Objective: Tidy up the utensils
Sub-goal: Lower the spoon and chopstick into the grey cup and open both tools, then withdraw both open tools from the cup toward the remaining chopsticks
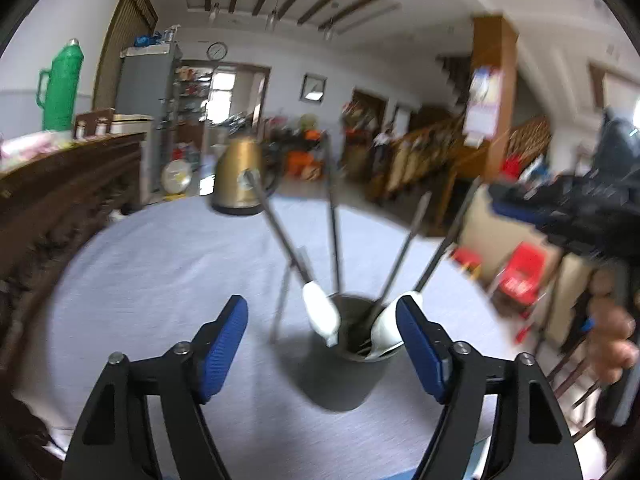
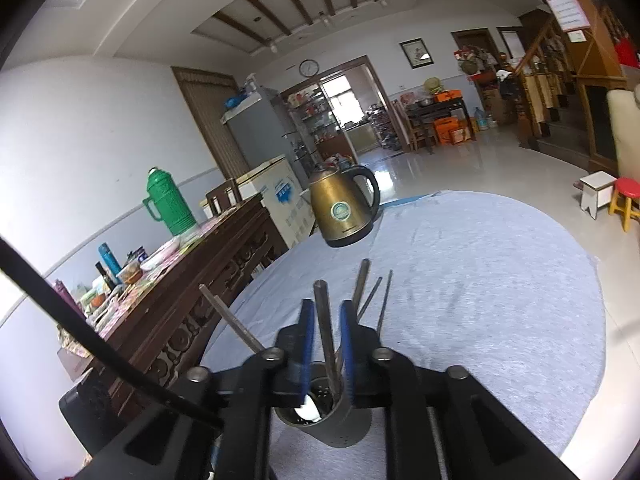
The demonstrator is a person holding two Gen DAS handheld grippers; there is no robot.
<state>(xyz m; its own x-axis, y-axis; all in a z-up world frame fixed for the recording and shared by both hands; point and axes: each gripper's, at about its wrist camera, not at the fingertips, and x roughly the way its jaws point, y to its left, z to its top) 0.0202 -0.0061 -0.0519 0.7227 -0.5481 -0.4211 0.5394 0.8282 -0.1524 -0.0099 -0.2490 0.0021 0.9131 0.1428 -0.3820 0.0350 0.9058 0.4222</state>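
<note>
A dark grey utensil holder (image 1: 340,384) stands on the grey tablecloth and holds several dark-handled utensils, two with white spoon heads (image 1: 320,314). My left gripper (image 1: 324,340) is open wide just in front of the holder's rim, with nothing between its blue pads (image 1: 228,340). In the right wrist view the holder (image 2: 332,420) is directly below my right gripper (image 2: 325,312). One upright dark handle (image 2: 326,336) stands between its blue pads (image 2: 347,348), with a thin gap on each side. Other handles (image 2: 362,284) lean out behind it.
A brass-coloured kettle (image 2: 344,212) stands at the far side of the round table (image 2: 480,280). A carved wooden sideboard (image 2: 208,280) with a green thermos (image 2: 168,204) runs along the left. A hand (image 1: 612,340) and red stools (image 1: 524,272) are at the right.
</note>
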